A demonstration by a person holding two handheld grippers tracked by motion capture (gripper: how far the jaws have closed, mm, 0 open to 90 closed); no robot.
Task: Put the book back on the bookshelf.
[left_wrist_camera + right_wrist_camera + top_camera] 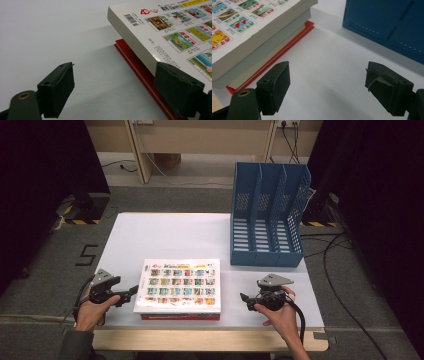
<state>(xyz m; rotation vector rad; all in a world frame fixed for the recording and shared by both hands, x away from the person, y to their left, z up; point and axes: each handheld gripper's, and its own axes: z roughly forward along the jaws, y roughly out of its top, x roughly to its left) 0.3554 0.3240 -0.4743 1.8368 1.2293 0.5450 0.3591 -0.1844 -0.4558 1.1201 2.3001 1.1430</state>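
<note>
- Books (178,289) lie in a small pile near the front edge of the white table (165,235), between the two hands.
- The top book (172,27) is white with rows of little colour pictures on it. A red book (287,47) lies at the bottom of the pile and sticks out a bit.
- The left gripper (131,292) is just beside the left edge of the pile. Its jaws are spread apart and hold nothing. In the left gripper view, one jaw sits right by the corner of the top book.
- The right gripper (243,298) is near the right side of the pile, not touching it. Its jaws are spread wide and hold nothing.
- A blue file rack (267,215) stands farther back on the right side of the table.
</note>
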